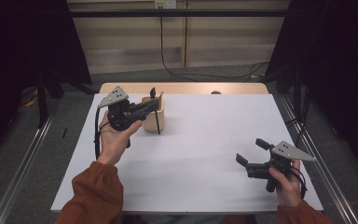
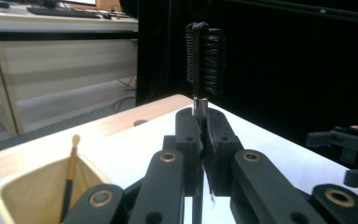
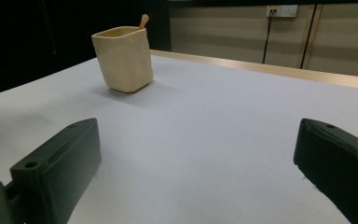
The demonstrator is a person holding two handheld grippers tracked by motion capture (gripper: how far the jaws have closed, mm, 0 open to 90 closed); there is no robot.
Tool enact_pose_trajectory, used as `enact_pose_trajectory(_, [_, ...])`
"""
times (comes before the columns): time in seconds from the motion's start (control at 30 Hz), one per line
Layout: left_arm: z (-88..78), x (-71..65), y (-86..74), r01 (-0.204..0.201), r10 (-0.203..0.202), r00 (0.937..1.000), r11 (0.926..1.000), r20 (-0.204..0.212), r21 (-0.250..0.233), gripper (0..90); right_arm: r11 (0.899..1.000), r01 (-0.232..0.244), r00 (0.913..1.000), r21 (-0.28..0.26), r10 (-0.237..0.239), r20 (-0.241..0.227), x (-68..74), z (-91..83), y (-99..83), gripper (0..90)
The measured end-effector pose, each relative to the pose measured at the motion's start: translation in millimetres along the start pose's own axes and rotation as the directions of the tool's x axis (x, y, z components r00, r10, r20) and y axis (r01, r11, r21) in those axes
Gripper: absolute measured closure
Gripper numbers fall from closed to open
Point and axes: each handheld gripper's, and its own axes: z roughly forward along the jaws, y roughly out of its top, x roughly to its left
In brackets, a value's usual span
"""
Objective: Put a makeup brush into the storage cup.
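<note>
The left gripper (image 1: 154,105) pinches a black brush (image 2: 204,58) by its thin handle, bristle head upright above the fingers, over the cream cup (image 1: 160,119). The right gripper (image 1: 251,153) hovers wide open above the bench (image 1: 205,154).

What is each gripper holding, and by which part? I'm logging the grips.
The left gripper is shut on a black brush, clamping its thin handle below the bristle head. The right gripper stands open, holding nothing.
</note>
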Motion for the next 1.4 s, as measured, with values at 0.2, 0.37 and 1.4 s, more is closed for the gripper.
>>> enact_pose_trajectory(0.2, [3.2, 8.3, 13.9, -0.019, 0.019, 0.9992, 0.9998, -0.036, -0.008, 85.5, 1.000, 0.002, 0.9999, -0.004, -0.002, 0.011, -1.2, 0.1, -2.0, 0.1])
enact_pose_trajectory(0.37, [6.7, 20.4, 21.3, -0.014, 0.013, 0.9977, 0.9999, -0.067, -0.007, 85.6, 1.000, 0.005, 1.0000, -0.002, -0.005, 0.001, -0.6, 0.9, -2.9, 0.2])
enact_pose_trajectory(1.4, [44.6, 60.0, 33.8, -0.020, 0.016, 0.9861, 0.9995, -0.165, -0.023, 85.5, 1.000, 0.012, 0.9998, -0.013, -0.012, -0.013, 0.6, 2.3, -5.0, 0.0])
